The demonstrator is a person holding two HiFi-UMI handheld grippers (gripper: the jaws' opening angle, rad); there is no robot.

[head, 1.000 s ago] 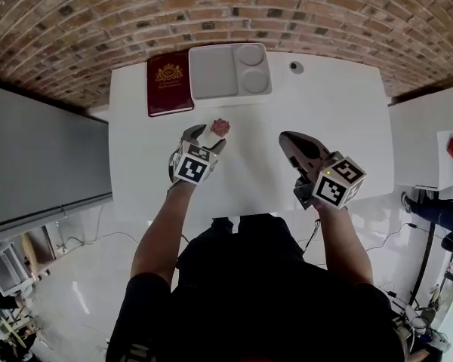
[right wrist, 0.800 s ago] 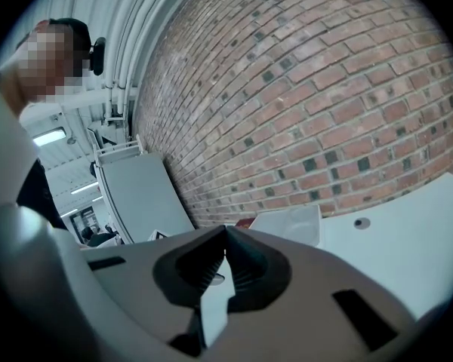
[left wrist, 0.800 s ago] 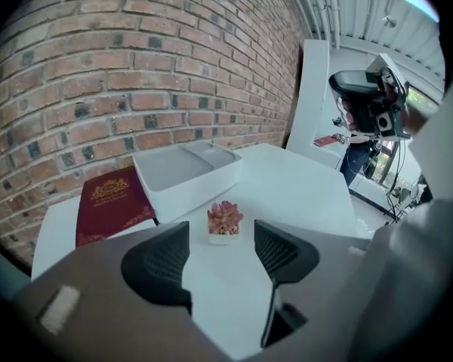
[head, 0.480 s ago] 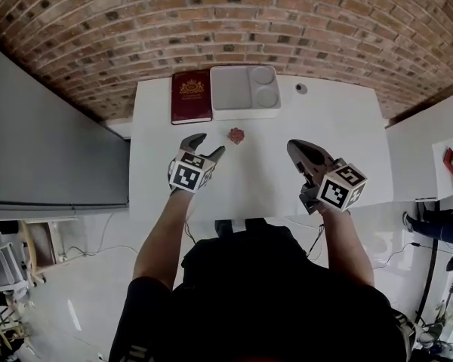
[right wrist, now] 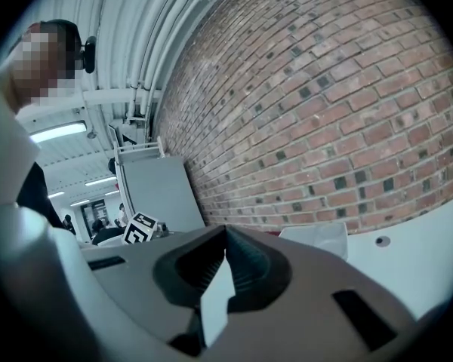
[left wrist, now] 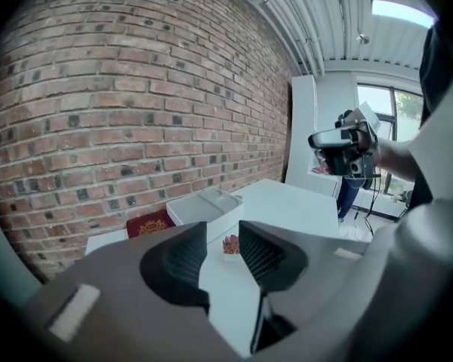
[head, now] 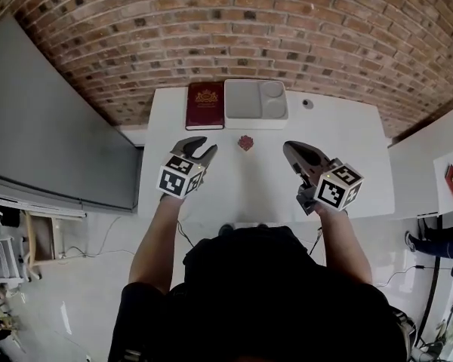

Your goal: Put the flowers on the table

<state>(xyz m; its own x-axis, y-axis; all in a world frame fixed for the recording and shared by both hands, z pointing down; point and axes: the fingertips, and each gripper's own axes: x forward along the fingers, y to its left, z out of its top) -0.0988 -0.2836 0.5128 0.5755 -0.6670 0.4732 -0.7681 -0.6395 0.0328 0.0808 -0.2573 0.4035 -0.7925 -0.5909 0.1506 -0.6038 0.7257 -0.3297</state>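
Observation:
A small red flower (head: pixel 245 142) in a white holder stands on the white table (head: pixel 347 145), in front of the tray. My left gripper (head: pixel 200 147) hovers to its left, well apart from it. The left jaws are closing, a gap still shows between them and nothing is in it. The left gripper view shows the flower (left wrist: pixel 231 245) far beyond the left gripper (left wrist: pixel 223 236). My right gripper (head: pixel 293 151) hangs to the flower's right, shut and empty. In the right gripper view, the right gripper (right wrist: pixel 225 234) has its tips touching.
A dark red book (head: pixel 204 105) and a white compartment tray (head: pixel 255 101) lie at the table's far edge by the brick wall (head: pixel 287 21). A small round fitting (head: pixel 308 104) sits at the tray's right. A grey panel (head: pixel 60 127) stands left of the table.
My left gripper has drawn back and left from the flower, which stays on the table, and its jaws have narrowed. The right gripper has kept its place.

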